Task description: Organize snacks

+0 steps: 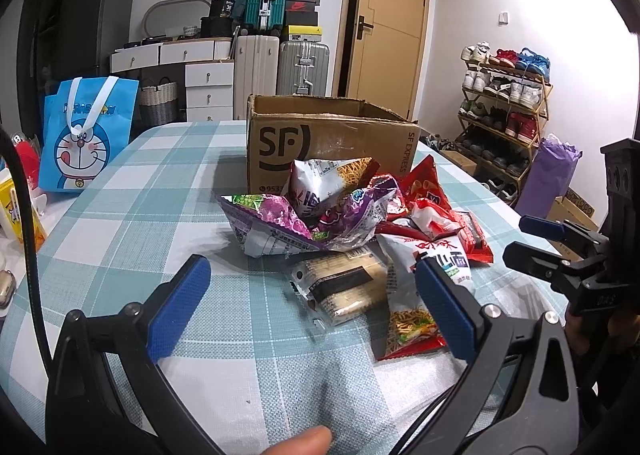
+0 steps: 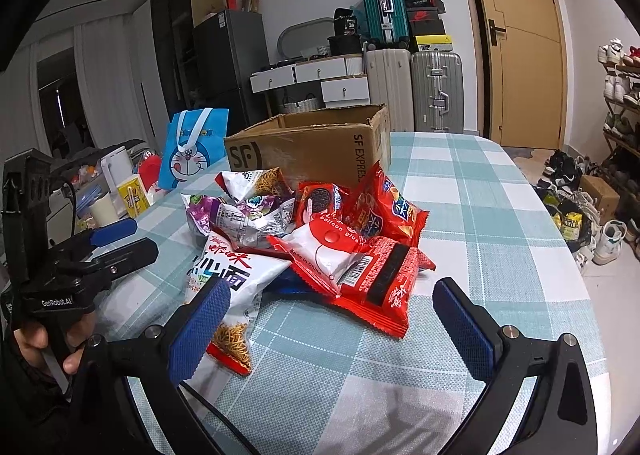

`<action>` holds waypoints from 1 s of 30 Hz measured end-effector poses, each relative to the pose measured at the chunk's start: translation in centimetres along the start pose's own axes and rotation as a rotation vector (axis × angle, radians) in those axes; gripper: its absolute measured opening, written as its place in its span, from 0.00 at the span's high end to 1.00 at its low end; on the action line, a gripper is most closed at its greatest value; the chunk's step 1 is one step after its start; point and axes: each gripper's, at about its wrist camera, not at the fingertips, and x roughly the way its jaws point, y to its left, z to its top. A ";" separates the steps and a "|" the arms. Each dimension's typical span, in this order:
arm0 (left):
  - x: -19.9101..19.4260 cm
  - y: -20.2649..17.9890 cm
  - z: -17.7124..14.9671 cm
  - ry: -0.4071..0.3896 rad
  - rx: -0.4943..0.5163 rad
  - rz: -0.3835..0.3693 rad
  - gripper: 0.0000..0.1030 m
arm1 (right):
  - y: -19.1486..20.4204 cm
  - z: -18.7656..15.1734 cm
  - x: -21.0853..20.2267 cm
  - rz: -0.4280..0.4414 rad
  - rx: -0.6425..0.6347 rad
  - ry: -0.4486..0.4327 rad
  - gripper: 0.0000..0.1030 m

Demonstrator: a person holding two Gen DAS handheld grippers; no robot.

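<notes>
A heap of snack packets (image 1: 360,223) lies on the checked tablecloth in front of an open SF cardboard box (image 1: 328,143). A purple packet (image 1: 304,223) tops the heap, with a beige wafer packet (image 1: 344,287) and a white noodle packet (image 1: 424,295) at the near edge. My left gripper (image 1: 312,311) is open and empty, its blue pads either side of the wafer packet, just short of it. In the right wrist view the box (image 2: 312,151) stands behind red packets (image 2: 372,275) and the noodle packet (image 2: 228,287). My right gripper (image 2: 332,327) is open and empty before the heap.
A blue Doraemon bag (image 1: 88,135) stands at the table's left side, with a yellow carton (image 2: 134,195) and clutter beside it. Suitcases (image 1: 304,67), drawers and a door are behind the table. A shoe rack (image 1: 504,103) is at the right.
</notes>
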 end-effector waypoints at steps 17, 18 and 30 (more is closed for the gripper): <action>0.6 -0.4 0.3 0.035 0.017 0.019 0.01 | -0.1 1.0 1.2 0.023 0.013 0.064 0.00; 0.7 -0.5 0.3 0.043 0.018 0.017 0.01 | 0.1 1.2 1.4 0.013 0.001 0.076 0.00; 1.6 -2.7 0.1 0.126 0.045 -0.039 0.01 | -1.7 2.2 3.5 -0.054 0.015 0.165 0.00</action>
